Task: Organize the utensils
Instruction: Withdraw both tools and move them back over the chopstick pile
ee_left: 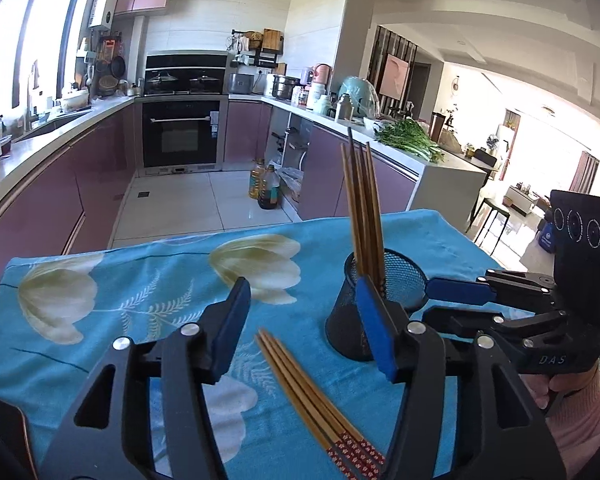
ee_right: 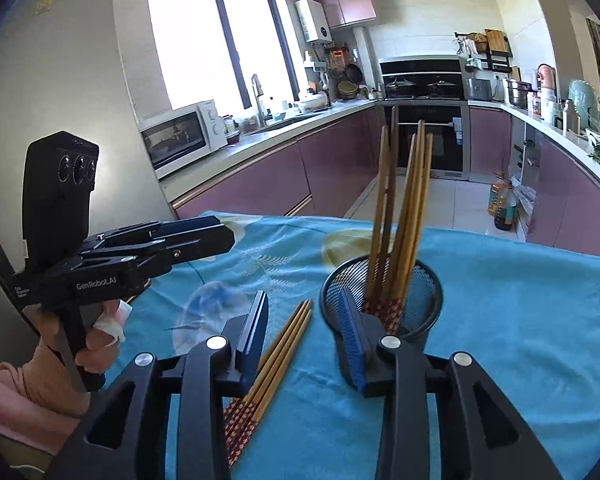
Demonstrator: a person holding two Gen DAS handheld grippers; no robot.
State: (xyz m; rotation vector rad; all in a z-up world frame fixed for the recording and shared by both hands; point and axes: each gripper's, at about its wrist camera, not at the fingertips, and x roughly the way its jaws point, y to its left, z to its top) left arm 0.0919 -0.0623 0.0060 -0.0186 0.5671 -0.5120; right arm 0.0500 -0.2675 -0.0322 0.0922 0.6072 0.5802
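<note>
Grippers first. Left gripper (ee_left: 302, 334) has black metal arms, round silver bolts and flat blue pads. Its jaws stand apart and hold nothing. It tilts down at the table. In the right wrist view the left gripper (ee_right: 220, 236) shows from the side, pointing across the table, with a hand (ee_right: 96, 344) in a pink sleeve (ee_right: 20, 392) around its black handle.

Right gripper (ee_right: 306, 338) looks the same, black with ridged blue pads. Its jaws are apart too, with nothing pressed between them. It also tilts down. In the left wrist view the right gripper (ee_left: 456, 300) comes in from the right, its tips just beside the cup (ee_left: 376, 304).

Loose chopsticks (ee_left: 312, 400) lie flat on the cloth (ee_left: 140, 280) in a tight bunch, under the gap of each gripper. They are thin brown wooden sticks with red patterned ends.

The cup is round, made of black wire mesh you can see through. It stands upright on the cloth, just beside the loose bunch. More chopsticks (ee_left: 362, 208) stand in it, leaning a little, red ends down.

The cloth is soft, bright blue, with big pale flowers, and has small wrinkles. It covers the table.
</note>
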